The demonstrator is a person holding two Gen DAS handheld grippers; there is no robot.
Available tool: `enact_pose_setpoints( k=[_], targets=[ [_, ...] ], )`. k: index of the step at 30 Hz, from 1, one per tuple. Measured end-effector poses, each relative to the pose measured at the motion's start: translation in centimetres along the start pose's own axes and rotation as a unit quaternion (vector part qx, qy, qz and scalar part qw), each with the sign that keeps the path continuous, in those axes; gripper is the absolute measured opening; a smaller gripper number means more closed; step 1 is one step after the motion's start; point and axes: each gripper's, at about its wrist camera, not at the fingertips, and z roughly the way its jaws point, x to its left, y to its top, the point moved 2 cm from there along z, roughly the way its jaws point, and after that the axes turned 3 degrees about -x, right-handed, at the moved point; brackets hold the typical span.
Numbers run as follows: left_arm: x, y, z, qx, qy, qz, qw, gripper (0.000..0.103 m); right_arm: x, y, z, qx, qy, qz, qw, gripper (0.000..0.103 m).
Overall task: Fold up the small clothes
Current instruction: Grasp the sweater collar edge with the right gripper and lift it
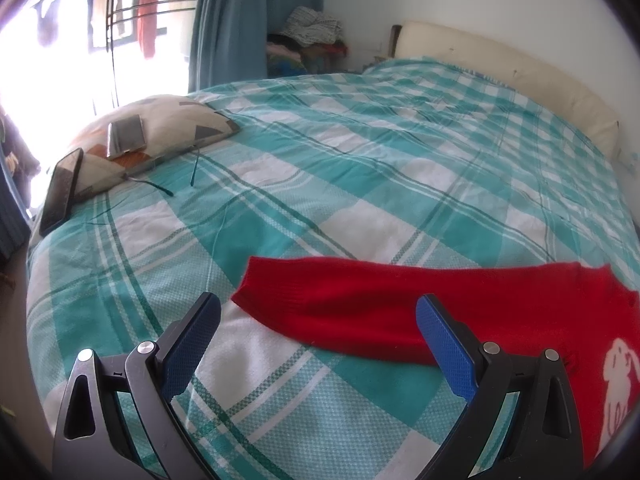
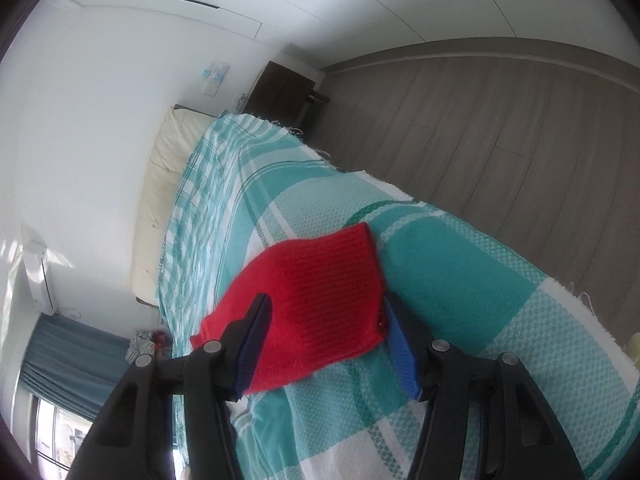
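Left gripper (image 1: 318,344), jaws wide, hovers over the red sweater (image 1: 400,312) lying flat near the bed's (image 1: 320,168) front edge. Left view alone shows a white figure on the sweater, a pillow (image 1: 168,128) and two phones (image 1: 125,135). Right gripper (image 2: 326,344), jaws wide, straddles a sleeve; floor (image 2: 500,128) visible.

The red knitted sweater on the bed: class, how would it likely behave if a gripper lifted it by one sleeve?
The red sweater looks like soft ribbed knit, so it would probably droop limply. Lying flat on the bedspread, it seems light and unlikely to slip from the pads.
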Motion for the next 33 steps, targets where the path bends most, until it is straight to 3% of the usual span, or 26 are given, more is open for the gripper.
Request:
enact_pose_setpoints(
  k=[2,4,5,6,9,15,19,23,27,31,32,33],
  targets=[
    [-0.4,0.0,0.0,-0.002,0.001,0.009,1.0,0.099,-0.1,0.6,0.4,0.007,0.014,0.01,1.0,0.057],
    [-0.6,-0.1,0.0,-0.001,0.001,0.016,0.9999,0.099,-0.1,1.1,0.6,0.02,0.006,0.005,1.0,0.037],
    [-0.7,-0.1,0.0,-0.001,0.001,0.018,0.9998,0.099,0.0,1.1,0.5,0.022,-0.016,-0.004,1.0,0.007],
    [-0.7,-0.1,0.0,-0.001,0.001,0.019,0.9998,0.099,0.2,1.4,0.1,0.019,-0.026,-0.009,0.999,0.005],
    [-0.7,0.1,-0.2,-0.005,-0.001,0.019,0.9998,0.099,3.1,1.5,-1.4,-0.01,-0.04,-0.05,0.998,0.004],
    [-0.8,0.5,-0.8,-0.01,-0.018,0.01,0.9997,0.099,16.8,-0.1,-2.2,-0.005,0.062,-0.147,0.987,0.004],
    [-0.7,0.7,-1.0,-0.01,-0.024,0.008,0.9996,0.099,27.0,-4.6,0.5,0.03,0.115,-0.22,0.968,0.004],
    [-0.7,0.7,-0.8,-0.001,-0.029,0.004,0.9996,0.099,34.6,-11.6,5.2,0.079,0.139,-0.289,0.944,0.004],
    [-1.0,0.7,-0.9,-0.005,-0.029,0.01,0.9995,0.099,38.3,-19.1,10.7,0.139,0.143,-0.33,0.923,0.004],
    [-1.8,0.6,-1.3,-0.015,-0.035,0.031,0.9988,0.099,38.4,-25.4,16.1,0.193,0.139,-0.339,0.91,0.007],
    [-2.1,0.5,-1.3,-0.014,-0.038,0.037,0.9985,0.099,37.7,-26.5,17.5,0.212,0.139,-0.327,0.91,0.01],
    [-2.3,0.4,-1.2,-0.012,-0.04,0.042,0.9982,0.099,36.9,-27.5,18.8,0.237,0.144,-0.307,0.91,0.027]
  ],
)
